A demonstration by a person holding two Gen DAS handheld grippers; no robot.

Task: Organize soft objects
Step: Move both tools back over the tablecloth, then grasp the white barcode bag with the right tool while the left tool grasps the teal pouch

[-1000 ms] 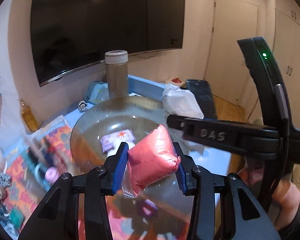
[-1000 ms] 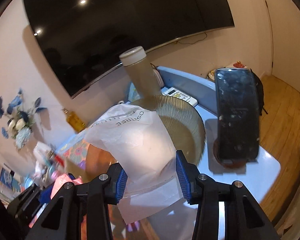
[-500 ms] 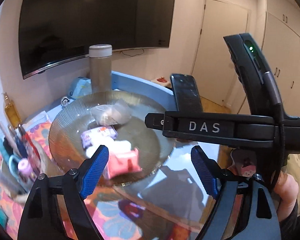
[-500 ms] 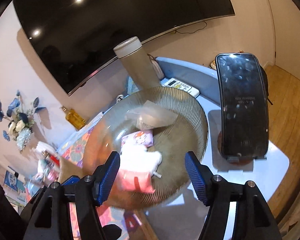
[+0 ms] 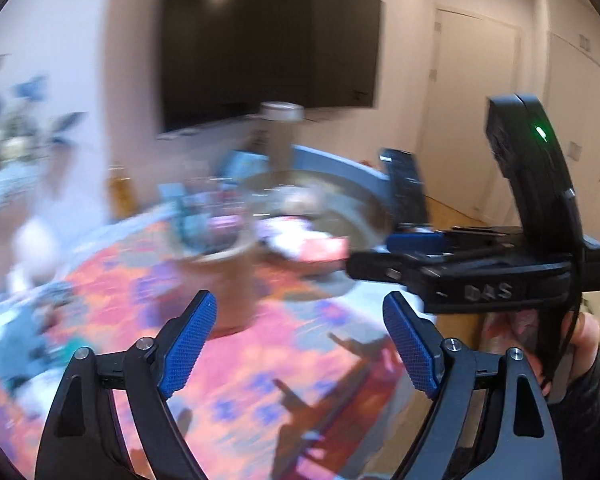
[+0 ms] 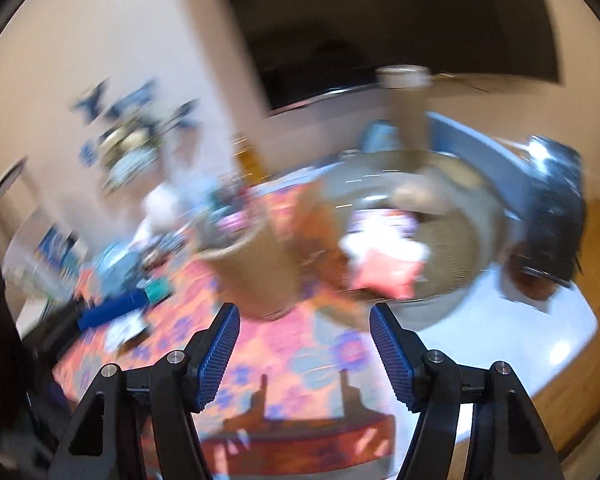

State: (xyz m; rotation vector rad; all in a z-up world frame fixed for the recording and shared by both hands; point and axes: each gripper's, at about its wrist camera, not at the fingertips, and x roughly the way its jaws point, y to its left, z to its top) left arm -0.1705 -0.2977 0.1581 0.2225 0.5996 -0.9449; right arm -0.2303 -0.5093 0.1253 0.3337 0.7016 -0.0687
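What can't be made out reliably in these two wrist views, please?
- Left wrist: motion blur smears the packets in the glass bowl; the right gripper covers its near rim.
- Right wrist: the pink packet shows no print.
- Both: clutter on the patterned cloth is unidentifiable.

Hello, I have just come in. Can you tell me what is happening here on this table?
A person holds one set of tongs in each hand and is sorting soft packets into a glass bowl. Both the left tongs and the right tongs are open and empty above the colourful tablecloth. A pink packet and other small packets lie in the bowl. The pictures are blurred from motion.
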